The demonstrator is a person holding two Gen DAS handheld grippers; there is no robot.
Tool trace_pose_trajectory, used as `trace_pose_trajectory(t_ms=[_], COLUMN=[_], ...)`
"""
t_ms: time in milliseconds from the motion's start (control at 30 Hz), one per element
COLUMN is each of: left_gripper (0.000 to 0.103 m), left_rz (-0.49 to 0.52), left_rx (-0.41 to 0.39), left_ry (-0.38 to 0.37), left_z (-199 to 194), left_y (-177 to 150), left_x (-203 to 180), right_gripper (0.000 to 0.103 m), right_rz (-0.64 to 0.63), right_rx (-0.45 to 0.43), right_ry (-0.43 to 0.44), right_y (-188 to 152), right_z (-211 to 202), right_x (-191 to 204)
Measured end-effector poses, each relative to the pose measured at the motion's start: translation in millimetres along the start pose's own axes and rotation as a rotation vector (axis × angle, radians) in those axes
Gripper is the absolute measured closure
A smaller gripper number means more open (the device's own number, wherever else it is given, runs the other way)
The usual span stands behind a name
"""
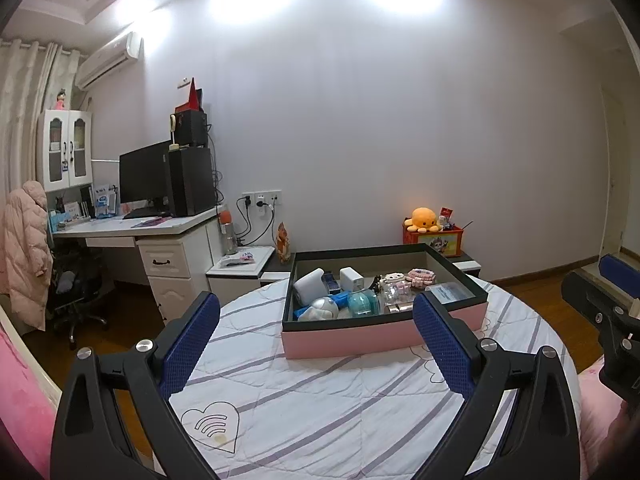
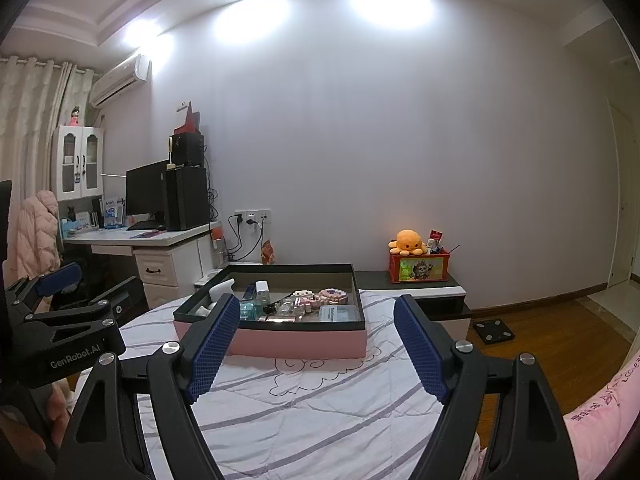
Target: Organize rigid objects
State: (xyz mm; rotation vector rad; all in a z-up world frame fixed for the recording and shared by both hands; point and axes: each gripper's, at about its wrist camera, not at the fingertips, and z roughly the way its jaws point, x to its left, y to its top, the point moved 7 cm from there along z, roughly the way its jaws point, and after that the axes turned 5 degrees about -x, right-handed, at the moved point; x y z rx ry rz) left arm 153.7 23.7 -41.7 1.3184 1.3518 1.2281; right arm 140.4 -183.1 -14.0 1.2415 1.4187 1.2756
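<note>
We saw one pink box (image 1: 384,336) with a black rim on the striped quilt (image 1: 304,408), packed with small rigid things: a white roll (image 1: 309,285), a white charger cube (image 1: 351,278), a teal round case (image 1: 360,303), one clear lidded case (image 1: 450,293). Beyond, one red crate (image 2: 420,267) carried an orange plush octopus (image 2: 407,241). Our left gripper (image 1: 316,344) and right gripper (image 2: 316,344) both stood wide, holding nothing, short of the box.

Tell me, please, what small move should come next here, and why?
Probably ease the left gripper forward toward the pink tray. Both grippers stand open and empty, short of it over the striped bedcover, while the small items to be sorted all lie jumbled inside.
</note>
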Motion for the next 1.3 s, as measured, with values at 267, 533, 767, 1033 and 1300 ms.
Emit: trace_pose_trajectory(t_ms=[267, 533, 767, 1033, 1300], left_gripper=[0.004, 0.004, 0.004, 0.003, 0.003], left_rz=[-0.004, -0.006, -0.002, 0.000, -0.003], left_rx=[0.002, 0.006, 0.004, 0.004, 0.007], left_ry=[0.002, 0.005, 0.016, 0.010, 0.001], left_z=[0.4, 0.9, 1.3, -1.1, -1.9], left_y=[0.3, -0.4, -0.9, -2.2, -2.1], left_x=[0.3, 1.5, 3.3, 4.4, 4.1], right_gripper=[0.022, 0.022, 0.022, 0.022, 0.022], right_rz=[0.014, 0.007, 0.004, 0.012, 0.020], right_rx=[0.010, 0.018, 0.027, 0.024, 0.029], right_ry=[0.001, -0.016, -0.015, -0.037, -0.040], right_y=[1.0, 1.2, -0.7, -1.4, -1.0], right_z=[1.1, 1.9, 3.7, 1.0, 0.6], right_x=[-0.1, 0.1, 3.1, 0.3, -2.3])
